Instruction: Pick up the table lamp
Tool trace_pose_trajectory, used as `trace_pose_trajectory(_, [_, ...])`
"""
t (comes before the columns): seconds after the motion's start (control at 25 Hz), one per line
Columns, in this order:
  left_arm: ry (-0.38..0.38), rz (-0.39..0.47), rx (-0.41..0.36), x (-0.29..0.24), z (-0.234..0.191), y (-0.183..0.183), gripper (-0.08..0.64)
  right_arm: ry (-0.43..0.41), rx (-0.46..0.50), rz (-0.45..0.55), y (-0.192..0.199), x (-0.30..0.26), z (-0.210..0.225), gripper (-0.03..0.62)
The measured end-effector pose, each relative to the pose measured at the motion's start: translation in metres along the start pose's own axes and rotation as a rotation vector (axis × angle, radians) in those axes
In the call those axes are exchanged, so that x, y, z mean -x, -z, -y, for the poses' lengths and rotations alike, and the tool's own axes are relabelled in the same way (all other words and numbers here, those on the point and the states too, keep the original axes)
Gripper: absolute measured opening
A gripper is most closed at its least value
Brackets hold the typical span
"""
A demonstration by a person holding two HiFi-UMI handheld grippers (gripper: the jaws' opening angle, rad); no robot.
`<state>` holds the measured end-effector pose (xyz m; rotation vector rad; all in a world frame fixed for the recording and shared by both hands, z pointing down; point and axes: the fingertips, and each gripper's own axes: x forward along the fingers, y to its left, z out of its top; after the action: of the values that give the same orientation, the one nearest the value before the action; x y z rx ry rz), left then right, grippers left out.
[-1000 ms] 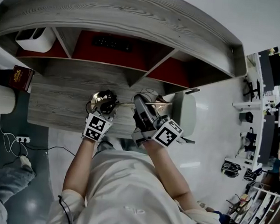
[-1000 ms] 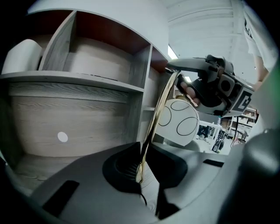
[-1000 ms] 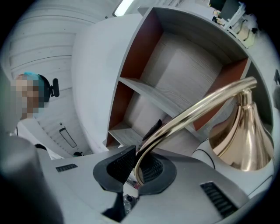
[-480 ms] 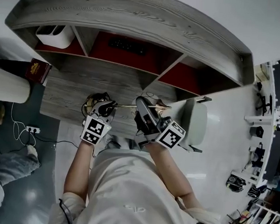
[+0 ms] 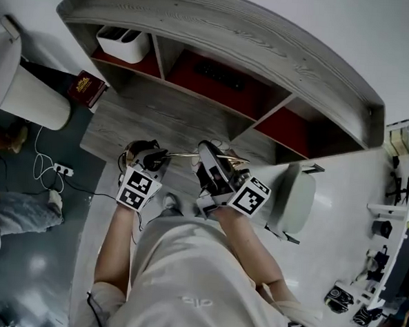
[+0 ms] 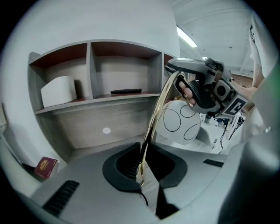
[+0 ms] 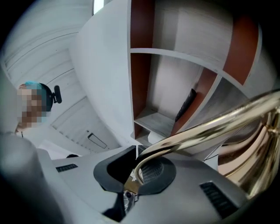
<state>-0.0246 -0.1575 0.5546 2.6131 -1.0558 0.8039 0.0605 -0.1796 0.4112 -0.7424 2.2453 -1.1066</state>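
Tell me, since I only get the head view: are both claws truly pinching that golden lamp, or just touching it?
Observer: The left gripper view shows the left claw shut on the lamp's thin brass stem, with a pad pressing on each side.
Visitor: And the right one?
Observer: Its own view shows the right claw clamped on that stem's curved end.
Visitor: What's the white thing beneath it?
Observer: In the left gripper view it's a white globe with black rings, just below the right claw. I can't tell whether it's the shade.
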Motion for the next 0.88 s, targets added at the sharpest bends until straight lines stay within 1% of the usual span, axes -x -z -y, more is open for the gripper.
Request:
trace_pose_trajectory(0.28, [-0.077, -0.025, 0.01, 0.028, -0.016, 0.011, 0.049, -0.081, -0.019, -0.05, 0.015, -0.024, -0.021, 0.041])
trace_pose_trajectory(0.52, [-0.126, -0.038, 0.033, 0.049, -0.023, 0.015, 0.049, -0.118, -0.023, -0.097, 0.027, -0.038, -0.035, 0.041])
trace_pose_trajectory(0.88, [-0.161, -0.051, 0.048, 0.063, -0.023, 0.02, 0.049, -0.152, -0.027, -0.136, 0.037, -0.043, -0.047, 0.04])
